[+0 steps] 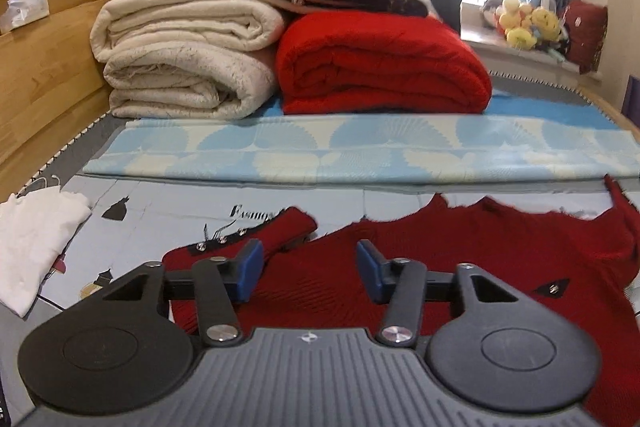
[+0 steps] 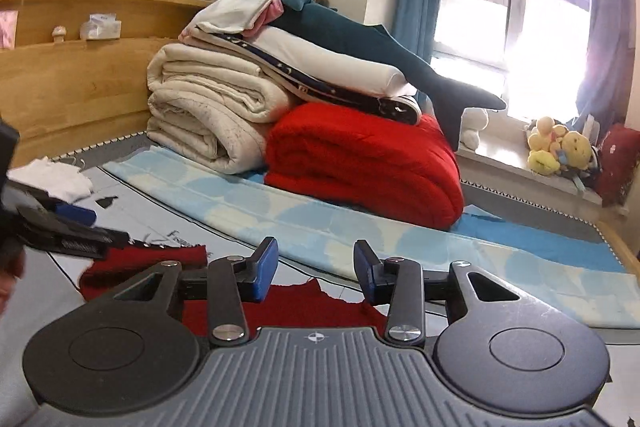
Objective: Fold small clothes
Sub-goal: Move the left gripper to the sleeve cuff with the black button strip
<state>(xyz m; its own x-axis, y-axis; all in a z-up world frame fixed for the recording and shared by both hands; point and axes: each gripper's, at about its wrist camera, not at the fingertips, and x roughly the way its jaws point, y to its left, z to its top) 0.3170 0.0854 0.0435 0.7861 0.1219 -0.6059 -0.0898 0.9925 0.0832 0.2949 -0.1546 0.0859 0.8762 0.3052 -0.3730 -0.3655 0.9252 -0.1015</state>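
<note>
A small dark red knit sweater [image 1: 460, 267] lies spread on the printed bed sheet, one sleeve [image 1: 256, 239] with dark buttons folded in at its left. My left gripper [image 1: 310, 267] is open and empty, low over the sweater near that sleeve. In the right wrist view the sweater [image 2: 304, 303] shows under my right gripper [image 2: 316, 267], which is open and empty above its edge. The left gripper [image 2: 60, 223] shows at the left of that view, over the sleeve [image 2: 160, 259].
A white garment [image 1: 36, 243] lies crumpled at the left. A folded light blue cloth [image 1: 360, 151] stretches across the bed. Behind it stand rolled cream blankets [image 1: 184, 59], a red quilt [image 1: 380, 63] and stacked bedding. A wooden headboard [image 1: 44, 67] is at the left.
</note>
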